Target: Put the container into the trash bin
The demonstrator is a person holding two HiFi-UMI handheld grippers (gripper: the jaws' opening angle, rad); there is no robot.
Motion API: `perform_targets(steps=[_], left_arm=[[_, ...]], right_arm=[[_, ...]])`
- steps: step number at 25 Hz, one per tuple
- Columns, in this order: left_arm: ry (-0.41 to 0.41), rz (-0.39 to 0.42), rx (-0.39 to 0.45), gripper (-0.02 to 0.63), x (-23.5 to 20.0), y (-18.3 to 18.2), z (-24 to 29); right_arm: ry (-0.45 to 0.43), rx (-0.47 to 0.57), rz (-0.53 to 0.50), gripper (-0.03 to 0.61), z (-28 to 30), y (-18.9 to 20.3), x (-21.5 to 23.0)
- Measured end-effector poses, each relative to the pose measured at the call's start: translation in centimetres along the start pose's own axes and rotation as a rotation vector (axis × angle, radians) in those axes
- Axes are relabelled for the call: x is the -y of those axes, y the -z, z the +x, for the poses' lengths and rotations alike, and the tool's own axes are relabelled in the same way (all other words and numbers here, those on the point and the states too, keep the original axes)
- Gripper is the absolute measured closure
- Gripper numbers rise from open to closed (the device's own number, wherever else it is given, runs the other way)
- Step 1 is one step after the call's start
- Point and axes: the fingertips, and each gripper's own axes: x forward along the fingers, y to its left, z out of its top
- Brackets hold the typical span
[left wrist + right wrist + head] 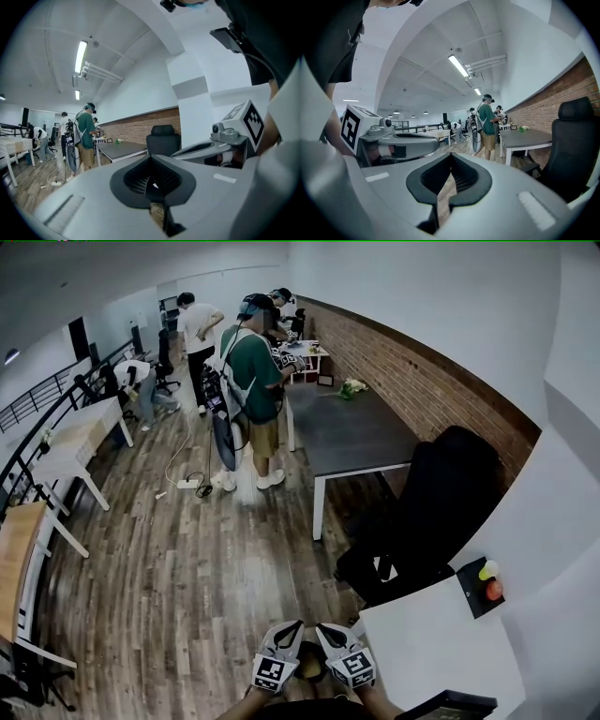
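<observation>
Your left gripper (151,160) and right gripper (451,157): jaws closed tip to tip, nothing held. Both side by side, near the black chair (441,507).

Dim, bluish frames — ceiling strip lights (458,65) glow; fisheye edges bend, vignette dark.

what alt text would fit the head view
The left tool and right tool sit side by side at the bottom edge, beside a white table. Ahead: a black office chair, a dark table, a person in green.
</observation>
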Motion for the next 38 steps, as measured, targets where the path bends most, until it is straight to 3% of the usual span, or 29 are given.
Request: perform_targets(steps=[38], left_arm=[[-0.031, -0.031, -0.014, 0.617, -0.2, 1.4, -0.1]], right_arm=[[-0.031, -0.036, 0.005, 0.566, 0.2, 1.2, -0.7]])
